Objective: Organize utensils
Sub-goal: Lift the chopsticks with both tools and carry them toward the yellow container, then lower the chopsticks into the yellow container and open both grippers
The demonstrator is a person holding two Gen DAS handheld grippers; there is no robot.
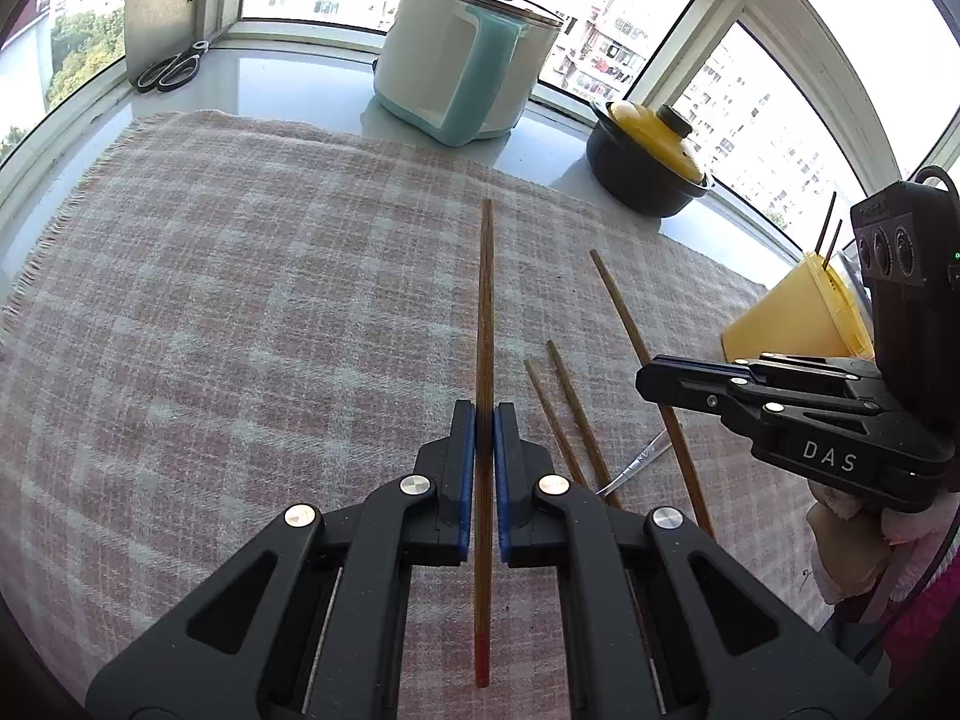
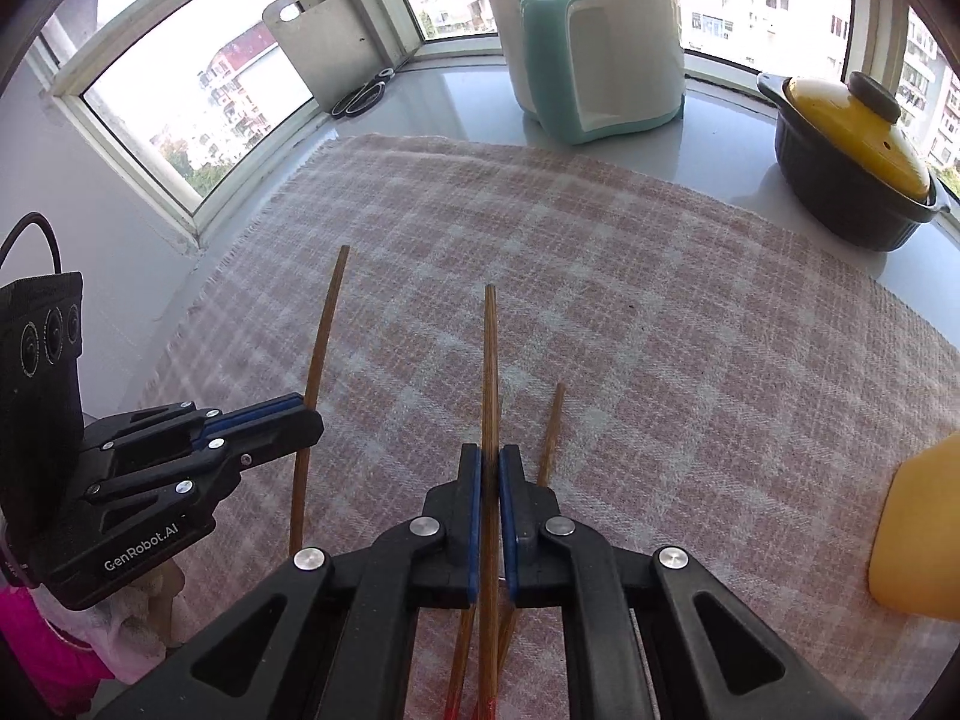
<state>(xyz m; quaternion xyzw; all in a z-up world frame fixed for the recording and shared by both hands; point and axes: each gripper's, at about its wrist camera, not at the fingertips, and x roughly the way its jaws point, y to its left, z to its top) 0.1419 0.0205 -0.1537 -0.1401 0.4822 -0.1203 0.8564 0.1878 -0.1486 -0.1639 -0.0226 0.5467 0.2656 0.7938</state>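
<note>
Both black hand-held grippers clamped, one utensil apiece: left gripper [image 1: 485, 420] pinching a long brown wooden chopstick [image 1: 483, 324] at centre frame, right gripper [image 2: 491, 462] squeezing another brown wooden chopstick [image 2: 490, 360]. Pickup step apparently done; next move probably calling for a carry to the yellow plastic holder [image 1: 786, 324] at right of the left view, then tipping upright. Long axes running straight up each frame, thin tips far, red-painted ends near. Two loose chopsticks [image 1: 564, 414] lying on the pink checked cloth [image 1: 240, 300], lower centre.
</note>
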